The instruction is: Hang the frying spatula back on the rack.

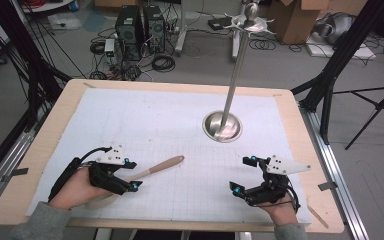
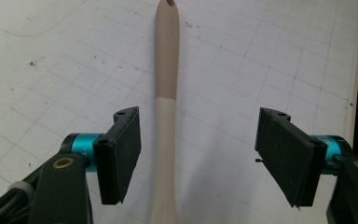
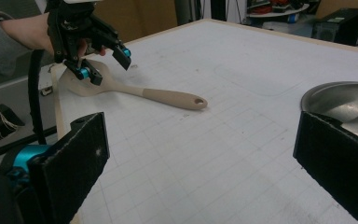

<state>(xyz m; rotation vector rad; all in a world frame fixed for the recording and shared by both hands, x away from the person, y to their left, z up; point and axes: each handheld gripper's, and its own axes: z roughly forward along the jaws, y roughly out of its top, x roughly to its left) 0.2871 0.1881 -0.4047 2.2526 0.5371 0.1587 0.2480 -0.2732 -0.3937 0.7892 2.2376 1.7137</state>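
The table [image 1: 45,150], a wooden board covered by a white gridded mat [image 1: 145,120], carries every item in play. Toward its far right stands a metal stand [image 1: 232,82], a tall pole rising from a round dished base, with hooked arms at the top; nothing hangs from it. Near the front left corner lies the spatula [image 1: 152,170], flat on the mat, its tan handle pointing toward the table's centre and its paler blade end toward the front edge.

The left gripper [image 1: 132,175] hovers over the spatula close to the blade end; in the left gripper view its jaws are spread wide on either side of the pale shaft [image 2: 164,154], with clear gaps to both pads, so no grasp has been made. The right gripper [image 1: 243,174] sits near the front right edge, jaws likewise spread and holding nothing, well apart from the spatula.

Judged progress: the work is at its start. The approach to the spatula looks complete; closing on it, lifting it, and probably hanging it on the stand all remain.
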